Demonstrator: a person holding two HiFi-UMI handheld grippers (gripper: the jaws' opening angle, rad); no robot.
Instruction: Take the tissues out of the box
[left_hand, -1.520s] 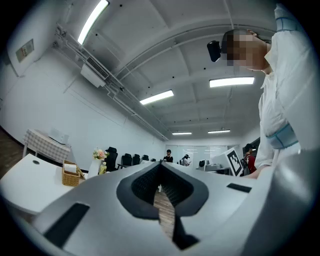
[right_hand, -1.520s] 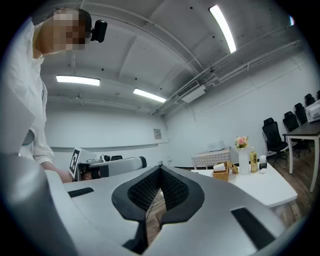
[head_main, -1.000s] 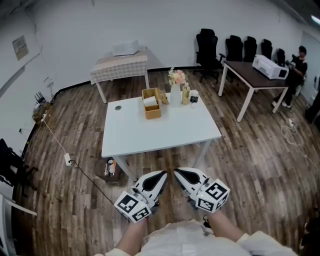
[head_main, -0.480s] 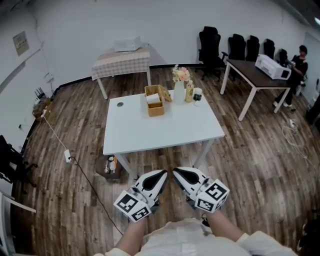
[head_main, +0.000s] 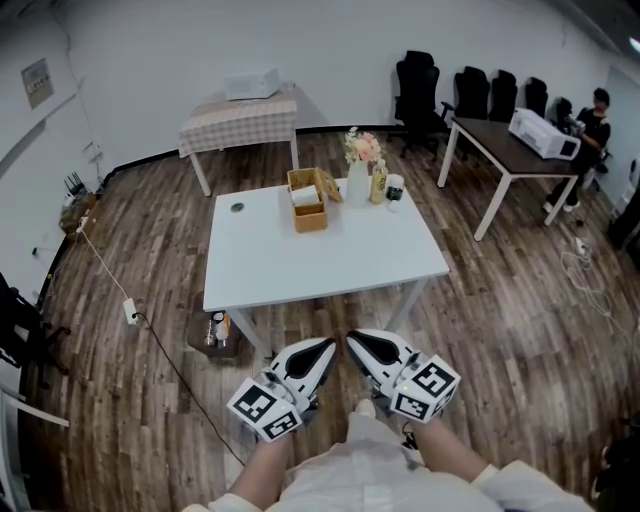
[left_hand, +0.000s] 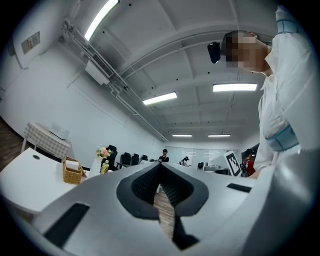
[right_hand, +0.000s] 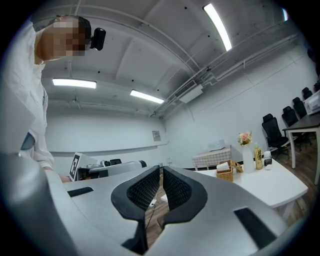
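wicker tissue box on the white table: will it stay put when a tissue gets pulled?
Probably light: a small woven wicker box, so it may slide or lift on the smooth table. The tissue itself looks soft and floppy.

Two grippers are counted, the left gripper and the right gripper. Three desks are seen: a white desk, a cloth-covered desk and a dark desk. At least four black chairs are made out. One wicker tissue box, one flower vase and one bottle are counted.

White tissues inside wicker box
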